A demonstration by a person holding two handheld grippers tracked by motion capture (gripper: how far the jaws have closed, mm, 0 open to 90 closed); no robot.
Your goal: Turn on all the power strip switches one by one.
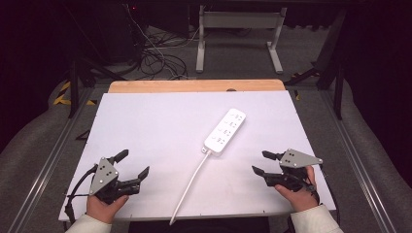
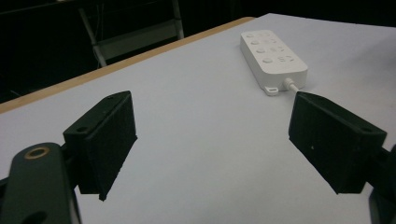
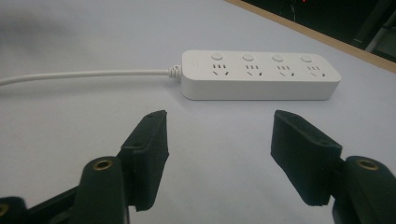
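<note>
A white power strip (image 1: 225, 131) (image 2: 273, 58) (image 3: 259, 74) with several sockets and buttons lies a little right of the middle of the white table top (image 1: 160, 131). Its white cable (image 1: 190, 185) (image 3: 84, 74) runs toward the near table edge and hangs over it. My left gripper (image 1: 133, 164) (image 2: 212, 149) rests near the front left corner, jaws wide apart with nothing between them. My right gripper (image 1: 260, 163) (image 3: 219, 158) sits near the front right, open and empty, pointing left at the strip, well short of it.
A wooden strip (image 1: 194, 86) edges the far side of the table. Beyond it on the floor are tangled cables (image 1: 155, 58) and a white metal frame (image 1: 238, 34). Metal rails (image 1: 48, 160) run along both sides of the table.
</note>
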